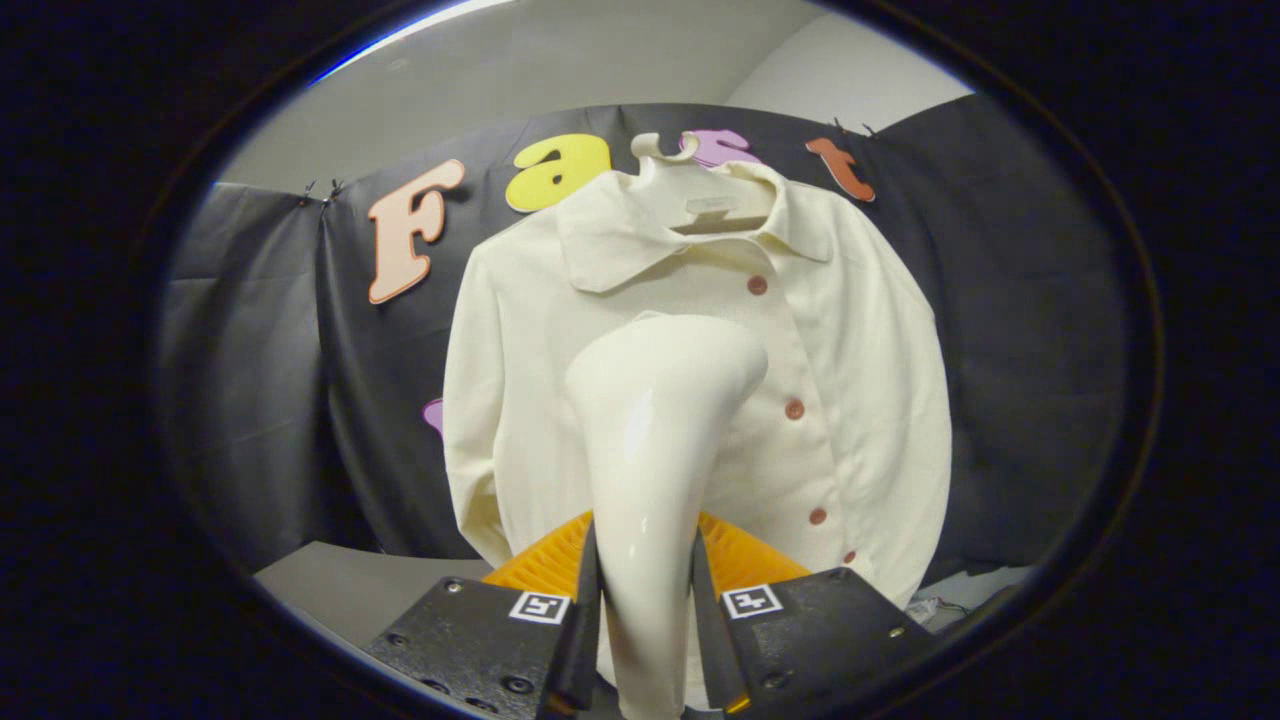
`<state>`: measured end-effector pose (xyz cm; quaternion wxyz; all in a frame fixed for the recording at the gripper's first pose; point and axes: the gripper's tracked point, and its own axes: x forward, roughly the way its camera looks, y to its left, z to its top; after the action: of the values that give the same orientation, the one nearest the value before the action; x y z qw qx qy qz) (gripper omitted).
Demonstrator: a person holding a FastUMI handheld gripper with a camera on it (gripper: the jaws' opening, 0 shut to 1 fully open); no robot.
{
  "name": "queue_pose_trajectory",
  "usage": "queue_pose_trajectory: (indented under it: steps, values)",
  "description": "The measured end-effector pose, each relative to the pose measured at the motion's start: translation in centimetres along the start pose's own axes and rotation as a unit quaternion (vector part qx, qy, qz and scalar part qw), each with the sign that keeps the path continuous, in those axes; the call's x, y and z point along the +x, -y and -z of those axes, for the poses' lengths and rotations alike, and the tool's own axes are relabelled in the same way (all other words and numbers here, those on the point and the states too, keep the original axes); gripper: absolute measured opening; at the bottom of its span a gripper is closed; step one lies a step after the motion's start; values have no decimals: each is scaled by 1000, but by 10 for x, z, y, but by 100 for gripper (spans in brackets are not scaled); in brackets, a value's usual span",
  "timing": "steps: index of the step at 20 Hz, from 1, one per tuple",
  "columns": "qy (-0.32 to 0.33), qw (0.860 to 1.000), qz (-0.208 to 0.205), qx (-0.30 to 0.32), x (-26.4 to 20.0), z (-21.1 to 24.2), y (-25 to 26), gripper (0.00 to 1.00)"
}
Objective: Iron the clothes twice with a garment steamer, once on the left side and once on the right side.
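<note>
Steamer point(655, 440) handle sits clenched in my hand-held gripper point(645, 610) at lower centre, its head raised just before the cream shirt point(860, 400) on its hanger point(690, 185), mid-frame. I judge a pass is underway; next I must sweep along one side.

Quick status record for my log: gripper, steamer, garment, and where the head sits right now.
gripper: shut on the glossy cream garment steamer, both fingers pressing its handle
steamer head: raised beyond the fingers, in front of the shirt's chest, beside the button line; contact with the fabric cannot be told
garment: cream long-sleeved collared shirt with reddish-brown buttons, fastened
hanging: on a pale hanger against the black booth wall
</note>
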<state>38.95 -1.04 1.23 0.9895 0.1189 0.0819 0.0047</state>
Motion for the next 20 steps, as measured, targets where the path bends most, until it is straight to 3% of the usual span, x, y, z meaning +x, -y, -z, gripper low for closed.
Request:
queue_pose_trajectory:
  steps: [6,20]
  values:
    - [-46,999,-4,14,-5,50,5,41]
    - [-154,988,0,-17,-28,180,21,42]
